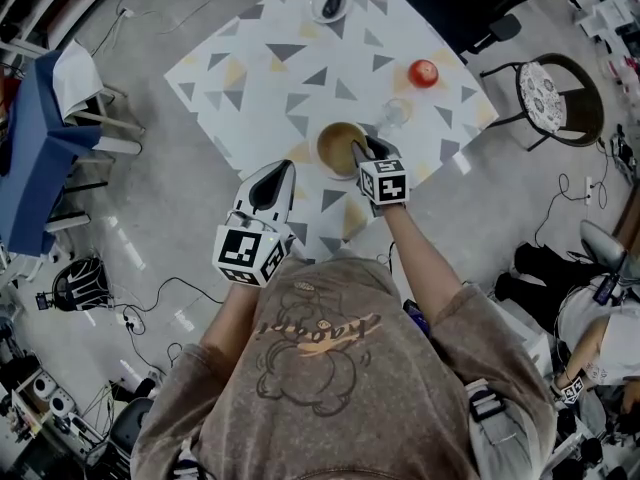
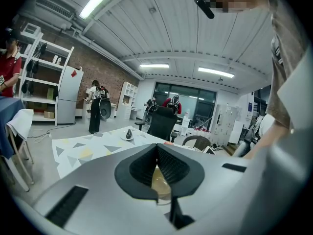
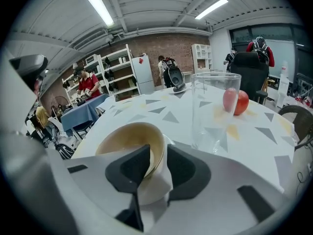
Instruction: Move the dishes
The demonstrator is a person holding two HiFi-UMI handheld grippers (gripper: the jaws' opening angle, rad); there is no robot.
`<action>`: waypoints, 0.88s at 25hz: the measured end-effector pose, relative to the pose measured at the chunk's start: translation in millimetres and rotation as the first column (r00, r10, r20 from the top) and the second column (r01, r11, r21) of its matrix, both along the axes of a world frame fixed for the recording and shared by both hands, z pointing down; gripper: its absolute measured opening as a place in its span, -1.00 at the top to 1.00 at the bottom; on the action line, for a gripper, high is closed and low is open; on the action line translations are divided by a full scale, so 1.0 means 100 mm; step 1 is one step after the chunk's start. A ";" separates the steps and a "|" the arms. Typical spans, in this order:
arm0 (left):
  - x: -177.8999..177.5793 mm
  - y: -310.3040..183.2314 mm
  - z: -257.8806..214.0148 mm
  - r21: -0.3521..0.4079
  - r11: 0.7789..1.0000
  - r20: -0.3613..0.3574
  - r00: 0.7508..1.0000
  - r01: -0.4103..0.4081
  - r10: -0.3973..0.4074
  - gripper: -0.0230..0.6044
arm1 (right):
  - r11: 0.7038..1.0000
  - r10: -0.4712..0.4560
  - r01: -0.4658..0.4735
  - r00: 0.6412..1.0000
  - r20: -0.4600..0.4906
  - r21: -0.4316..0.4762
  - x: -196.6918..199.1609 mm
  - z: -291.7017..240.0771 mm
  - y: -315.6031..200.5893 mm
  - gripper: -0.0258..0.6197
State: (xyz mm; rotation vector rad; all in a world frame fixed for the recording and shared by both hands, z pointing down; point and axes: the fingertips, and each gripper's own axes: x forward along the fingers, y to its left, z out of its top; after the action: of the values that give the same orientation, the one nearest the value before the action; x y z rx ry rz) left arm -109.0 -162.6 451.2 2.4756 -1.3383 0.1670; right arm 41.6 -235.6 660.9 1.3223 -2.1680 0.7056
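Gripping the bowl point(image 1: 338, 146) by its rim, the right gripper point(image 1: 362, 150) has one jaw inside the wall and one outside, at about 4 o'clock on the bowl in the head view. The right gripper view shows both pads against the wall, so this reads as a clamp, not a hover. The bowl sits on the table point(image 1: 250, 78) near the edge closest to the person, upright and empty, tan inside and white outside.

The left gripper point(image 1: 278, 176) hangs at the bowl's 7 o'clock, off the table edge, jaws together with nothing between them.

The glass point(image 1: 395, 114) stands just beside the bowl at its 2 o'clock, and a red fruit point(image 1: 424, 73) lies farther out along the same line. A small plate point(image 1: 330, 3) is at 12 o'clock, at the table's far end.

Handling guess: the bowl is stiff and glazed, so slippery, breakable if dropped, and probably moderate in weight. A one-sided rim pinch will let it tip down away from the jaws, so it needs a deep bite over the rim and a slow, level lift. The clear glass is close at hand and easy to knock over. It looks thin-walled and light, best taken around the body.
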 end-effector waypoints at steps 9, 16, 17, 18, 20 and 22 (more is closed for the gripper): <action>-0.03 -0.02 0.03 -0.006 1.000 -0.002 1.000 -0.002 0.002 0.87 | 1.000 0.021 -0.021 0.999 -0.026 -0.009 0.01 -0.01 0.00 0.82; 0.05 -0.01 0.04 -0.006 1.000 -0.010 1.000 -0.017 0.017 0.87 | 1.000 0.012 -0.012 1.000 0.000 0.016 0.03 -0.16 0.02 0.85; 0.06 0.00 0.04 -0.005 1.000 -0.011 1.000 -0.021 0.021 0.87 | 1.000 0.009 -0.009 1.000 0.003 0.024 0.03 -0.19 0.03 0.85; 0.08 0.00 0.03 -0.005 1.000 -0.011 1.000 -0.025 0.025 0.87 | 0.999 0.007 -0.007 1.000 0.008 0.031 0.04 -0.23 0.04 0.85; 0.13 0.01 0.02 -0.002 0.999 -0.013 0.999 -0.035 0.035 0.87 | 0.999 0.009 -0.010 1.000 0.021 0.044 0.07 -0.30 0.06 0.85; 0.19 0.01 0.01 0.001 0.999 -0.016 0.999 -0.047 0.047 0.87 | 0.998 0.014 -0.016 0.999 0.031 0.054 0.12 -0.37 0.09 0.85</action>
State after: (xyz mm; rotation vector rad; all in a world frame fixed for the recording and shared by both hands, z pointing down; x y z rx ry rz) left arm -90.2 -161.2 452.2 2.5047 -1.2751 0.1577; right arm 53.1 -226.3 624.2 1.3647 -2.2184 0.6817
